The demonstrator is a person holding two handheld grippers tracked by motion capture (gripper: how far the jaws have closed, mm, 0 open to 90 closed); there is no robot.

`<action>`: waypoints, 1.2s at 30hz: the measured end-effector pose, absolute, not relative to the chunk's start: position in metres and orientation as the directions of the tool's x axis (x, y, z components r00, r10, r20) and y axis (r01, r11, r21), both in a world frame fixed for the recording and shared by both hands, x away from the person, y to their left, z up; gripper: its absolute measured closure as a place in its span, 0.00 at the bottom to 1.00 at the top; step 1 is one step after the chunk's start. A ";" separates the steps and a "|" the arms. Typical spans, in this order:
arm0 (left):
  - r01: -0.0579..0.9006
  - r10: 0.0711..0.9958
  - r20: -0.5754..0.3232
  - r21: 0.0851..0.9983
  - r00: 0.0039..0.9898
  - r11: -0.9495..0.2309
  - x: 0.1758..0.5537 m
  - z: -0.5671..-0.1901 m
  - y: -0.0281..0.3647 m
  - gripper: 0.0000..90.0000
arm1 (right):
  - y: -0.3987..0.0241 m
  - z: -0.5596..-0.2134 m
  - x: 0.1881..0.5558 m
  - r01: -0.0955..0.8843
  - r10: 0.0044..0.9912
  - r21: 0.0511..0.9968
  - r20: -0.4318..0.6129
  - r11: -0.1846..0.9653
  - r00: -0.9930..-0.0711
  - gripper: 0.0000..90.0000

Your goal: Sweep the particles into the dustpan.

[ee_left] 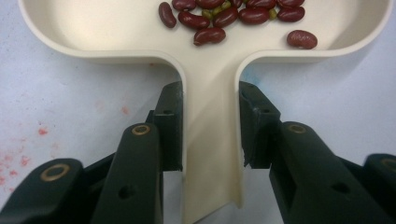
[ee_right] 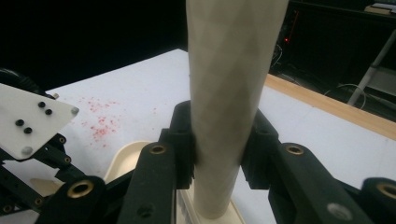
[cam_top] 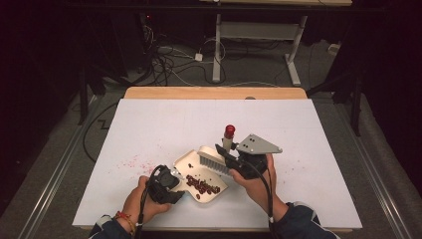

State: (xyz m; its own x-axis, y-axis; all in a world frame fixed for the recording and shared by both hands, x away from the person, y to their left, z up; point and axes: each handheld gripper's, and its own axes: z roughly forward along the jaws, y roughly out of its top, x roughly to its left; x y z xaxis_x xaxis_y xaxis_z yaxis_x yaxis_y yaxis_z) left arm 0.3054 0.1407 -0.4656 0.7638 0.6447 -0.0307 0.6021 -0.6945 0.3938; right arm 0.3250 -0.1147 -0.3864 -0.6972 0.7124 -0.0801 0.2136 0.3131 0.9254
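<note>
The cream dustpan (cam_top: 201, 177) lies flat on the white worktop (cam_top: 164, 124), and in its tray sits a loose heap of dark red kidney beans (cam_top: 201, 185) with a few small green beans (ee_left: 215, 10) mixed in, seen in the left gripper view. One bean lies a little apart from the heap, toward the right jaw's side of the tray. The pan's flat handle (ee_left: 210, 135) runs straight back from the tray and passes between the jaws of the left gripper (cam_top: 166, 185), which pinch it from both sides; its long axis lies along the jaws, the tray just beyond their tips. The left hand (cam_top: 142, 201) comes in low, wrapped around the gripper's body and holding it about level with the worktop.

To the right, the right gripper (cam_top: 230, 158) has its jaws pinching the pale handle (ee_right: 231, 93) of a brush (cam_top: 214, 162). In the right gripper view that handle rises upright between the jaws and out past their tips; in the high view it ends in a red cap (cam_top: 229, 131) and points away from the person, while the white bristles sit at the dustpan's open edge. The right hand (cam_top: 256, 184) grips from below, forearm angled in from the bottom right. Faint red specks (cam_top: 130, 163) mark the worktop beyond the left jaws.
</note>
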 end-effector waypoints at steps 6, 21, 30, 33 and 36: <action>0.603 0.645 -0.027 0.389 0.764 -0.697 0.301 -0.464 0.142 0.71 | -0.136 -0.388 0.320 0.232 0.727 0.904 -0.115 0.359 -0.677 0.78; 0.612 0.655 -0.022 0.383 0.755 -0.692 0.301 -0.465 0.141 0.71 | -0.142 -0.393 0.291 0.250 0.665 0.899 -0.058 0.359 -0.744 0.78; 0.612 0.656 -0.026 0.386 0.755 -0.690 0.301 -0.465 0.143 0.71 | -0.151 -0.385 0.296 0.209 0.700 0.909 -0.116 0.360 -0.705 0.78; 0.620 0.664 -0.027 0.384 0.748 -0.684 0.302 -0.465 0.146 0.71 | -0.150 -0.386 0.301 0.200 0.708 0.909 -0.132 0.366 -0.694 0.78; 0.637 0.679 -0.036 0.386 0.733 -0.667 0.305 -0.466 0.152 0.71 | -0.145 -0.389 0.318 0.191 0.720 0.914 -0.141 0.359 -0.679 0.78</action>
